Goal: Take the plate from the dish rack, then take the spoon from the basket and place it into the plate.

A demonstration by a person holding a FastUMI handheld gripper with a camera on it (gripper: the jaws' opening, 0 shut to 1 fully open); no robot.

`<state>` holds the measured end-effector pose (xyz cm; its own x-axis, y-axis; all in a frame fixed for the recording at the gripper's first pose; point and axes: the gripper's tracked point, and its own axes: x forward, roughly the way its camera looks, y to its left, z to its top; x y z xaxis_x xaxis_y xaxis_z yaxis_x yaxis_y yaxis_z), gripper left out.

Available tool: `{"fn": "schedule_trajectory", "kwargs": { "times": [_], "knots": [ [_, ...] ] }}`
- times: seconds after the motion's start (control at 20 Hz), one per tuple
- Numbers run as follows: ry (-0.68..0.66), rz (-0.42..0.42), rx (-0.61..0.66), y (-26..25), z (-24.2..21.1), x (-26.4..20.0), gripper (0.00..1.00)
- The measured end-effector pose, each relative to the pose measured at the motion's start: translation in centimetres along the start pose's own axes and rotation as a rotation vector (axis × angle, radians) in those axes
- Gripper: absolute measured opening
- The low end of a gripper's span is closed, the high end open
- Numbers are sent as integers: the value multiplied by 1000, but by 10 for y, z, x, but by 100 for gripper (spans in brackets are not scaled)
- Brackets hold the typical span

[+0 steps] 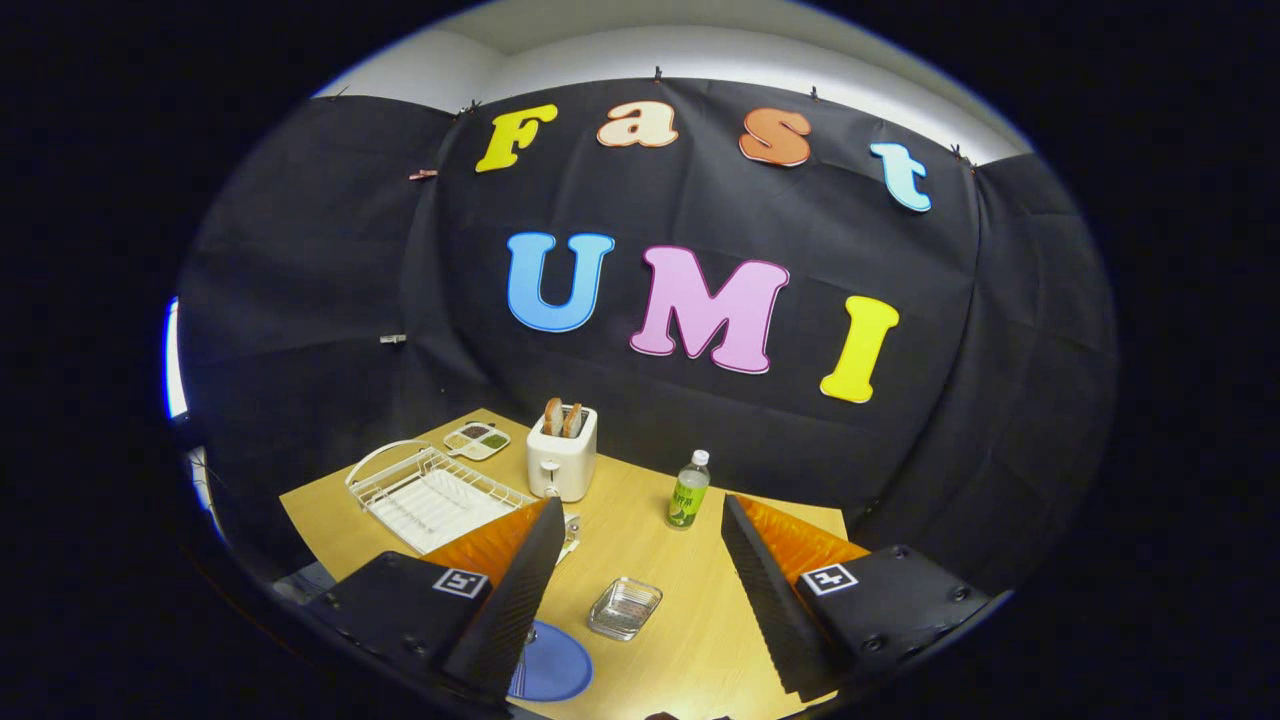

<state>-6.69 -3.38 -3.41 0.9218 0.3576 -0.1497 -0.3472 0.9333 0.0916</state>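
Looking forward along the claw (640, 590), we saw its two dark ribbed fingers (520, 590) spread wide apart, pinching nothing, with bare wooden desk (690, 640) showing between them. The blue plate (552, 662) lay flat on the desk just inside the left finger, partly hidden under that finger's tip, and it was out of the rack. A little ahead of the plate, between the two fingers and nearer the left one, sat the small clear basket (624, 607); we could not make out the spoon inside it through the ribbed walls. Beyond the left finger stood the white wire dish rack (432, 492), its slots holding nothing we could see, with its curved handle on the far side. Past the rack, near the desk's far corner, lay a small divided tray (477, 439) with dark and green contents. Beyond the left fingertip, next to the rack, stood a white toaster (561, 456) with two slices of bread (562, 418) poking up from its slots. Farther ahead, between the fingers and closer to the right one, a clear bottle (688, 490) with a white cap and green label stood upright, well apart from the basket.
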Motion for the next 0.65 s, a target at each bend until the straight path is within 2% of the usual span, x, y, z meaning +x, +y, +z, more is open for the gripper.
{"fn": "schedule_trajectory", "kwargs": {
  "times": [0.15,0.65],
  "knots": [
    [-32,7,6,-8,13,-6,97],
    [-34,20,14,-26,12,-2,97]
  ]
}}
